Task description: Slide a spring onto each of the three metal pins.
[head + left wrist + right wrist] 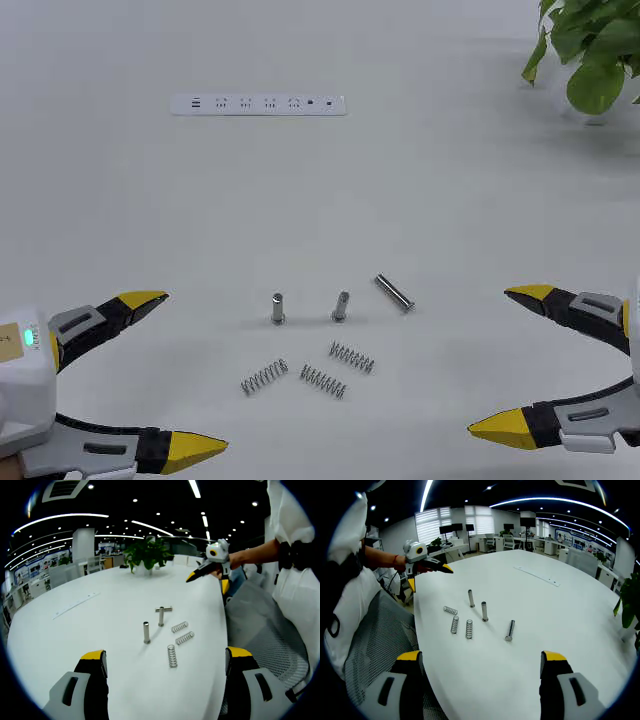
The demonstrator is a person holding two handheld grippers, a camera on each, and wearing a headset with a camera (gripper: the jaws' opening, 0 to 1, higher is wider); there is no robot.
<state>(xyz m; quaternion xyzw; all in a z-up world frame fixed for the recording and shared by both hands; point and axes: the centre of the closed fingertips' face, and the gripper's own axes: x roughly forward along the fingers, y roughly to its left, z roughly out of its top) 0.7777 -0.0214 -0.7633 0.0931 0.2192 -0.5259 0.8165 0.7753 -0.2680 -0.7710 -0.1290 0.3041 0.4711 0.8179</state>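
A: Head view: left tongs [190, 370] & right tongs [491, 360] are held low at either side, angled inward, jaws wide apart, nothing gripped.
B: Task bits?
A: Two pins [278, 308] are stood upright mid-bench [450, 200], third pin [394, 293] laid flat just beside them. Three springs [323, 381] lie near, apart from the pins.
B: Extra from the gripper views?
A: Rounded bench edge & mesh chair [375, 645] are seen on the springs' side. Power strip [258, 104] & plant [590, 50] are set well apart, w/ bare bench between.
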